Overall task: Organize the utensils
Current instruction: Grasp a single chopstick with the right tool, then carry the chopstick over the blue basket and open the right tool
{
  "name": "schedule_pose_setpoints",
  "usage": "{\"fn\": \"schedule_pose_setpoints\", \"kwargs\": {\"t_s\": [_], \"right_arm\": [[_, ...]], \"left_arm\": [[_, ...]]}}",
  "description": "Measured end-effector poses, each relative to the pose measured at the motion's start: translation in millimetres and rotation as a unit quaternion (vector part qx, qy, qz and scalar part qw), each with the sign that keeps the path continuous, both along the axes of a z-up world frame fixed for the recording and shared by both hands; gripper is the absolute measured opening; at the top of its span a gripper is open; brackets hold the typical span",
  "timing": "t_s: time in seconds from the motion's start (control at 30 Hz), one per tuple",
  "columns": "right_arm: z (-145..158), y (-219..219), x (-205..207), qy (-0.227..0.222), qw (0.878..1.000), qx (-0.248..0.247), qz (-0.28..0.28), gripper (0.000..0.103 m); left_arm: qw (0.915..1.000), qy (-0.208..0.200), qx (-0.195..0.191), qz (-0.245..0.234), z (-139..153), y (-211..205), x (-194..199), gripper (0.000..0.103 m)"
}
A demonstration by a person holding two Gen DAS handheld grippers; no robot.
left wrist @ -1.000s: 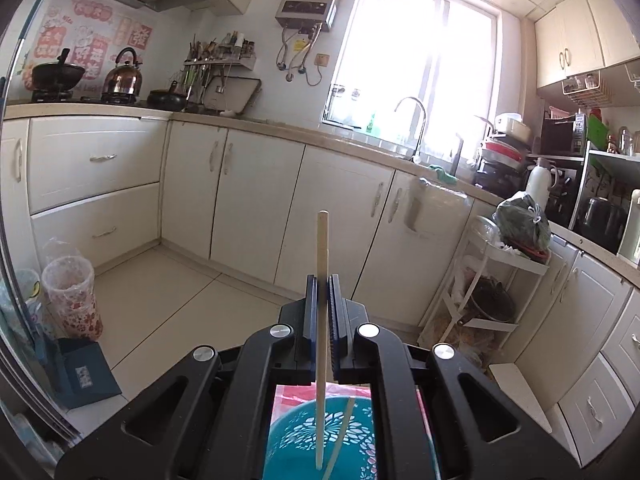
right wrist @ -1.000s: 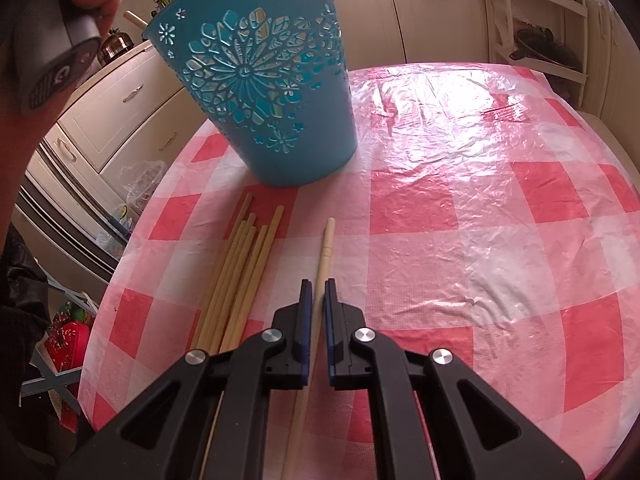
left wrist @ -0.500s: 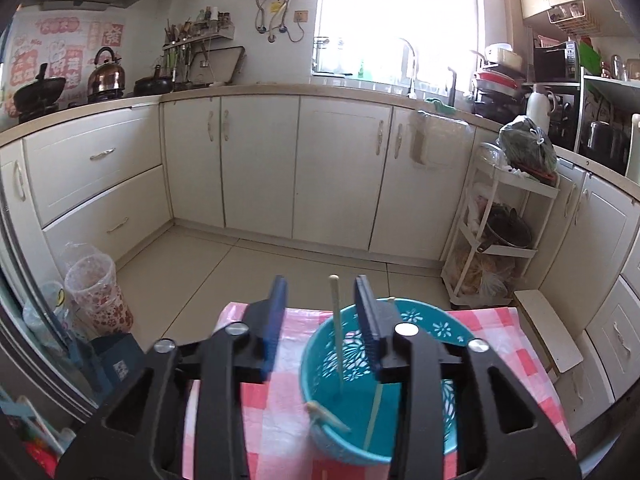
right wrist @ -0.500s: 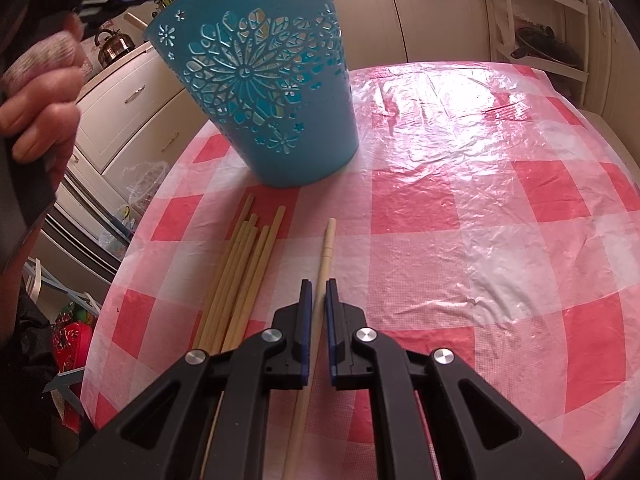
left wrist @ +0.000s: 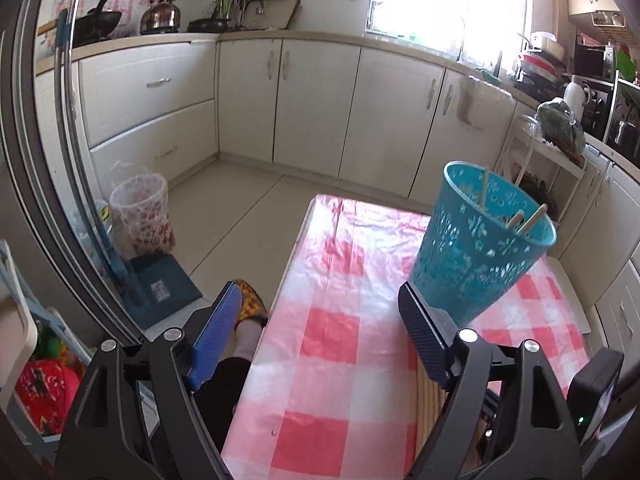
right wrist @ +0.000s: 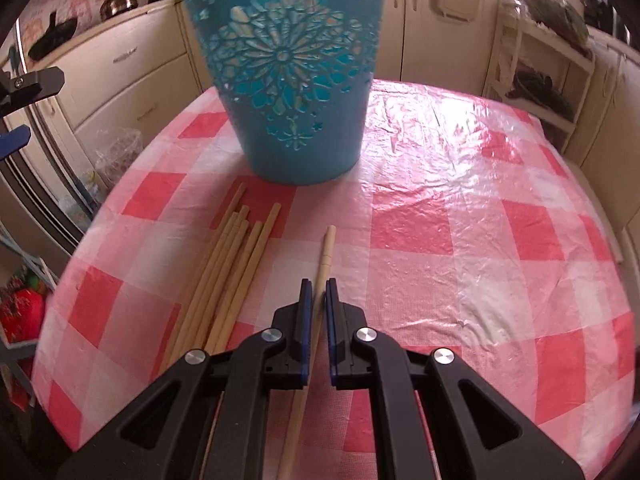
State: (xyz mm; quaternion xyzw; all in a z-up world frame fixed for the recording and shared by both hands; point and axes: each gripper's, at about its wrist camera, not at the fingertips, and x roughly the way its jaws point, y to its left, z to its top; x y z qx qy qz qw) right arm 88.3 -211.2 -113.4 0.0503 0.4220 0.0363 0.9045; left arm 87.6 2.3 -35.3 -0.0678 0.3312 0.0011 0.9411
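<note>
Checked cloth covers the bench (right wrist: 460, 184). My left jaws (left wrist: 320, 334) have just been opening and hold nothing; the bin (left wrist: 476, 248) with three chopsticks stands far right of them. My right jaws (right wrist: 315, 300) pinch one chopstick (right wrist: 325, 254); a bundle (right wrist: 224, 276) lies left.

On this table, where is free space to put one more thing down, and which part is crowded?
Free: the checked tablecloth right of the blue basket and of the single chopstick between the right gripper pads. Crowded: the strip in front of the basket, where the chopstick bundle lies.
</note>
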Motion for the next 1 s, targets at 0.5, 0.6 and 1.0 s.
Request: {"fn": "schedule_pose_setpoints", "kwargs": {"t_s": [0.5,0.6,1.0], "right_arm": [[85,-74,-46,-0.113,0.959,0.260,-0.019,0.006],[127,-79,-40,-0.168,0.947,0.273,-0.016,0.006],[231,-76,67,-0.348,0.911,0.193,-0.110,0.006]], "left_arm": [[0.9978,0.065,-0.014,0.003,-47,35,-25,0.077],[0.9981,0.060,-0.013,0.001,-41,33,-29,0.077],[0.9985,0.049,-0.024,0.000,-33,31,-42,0.077]]}}
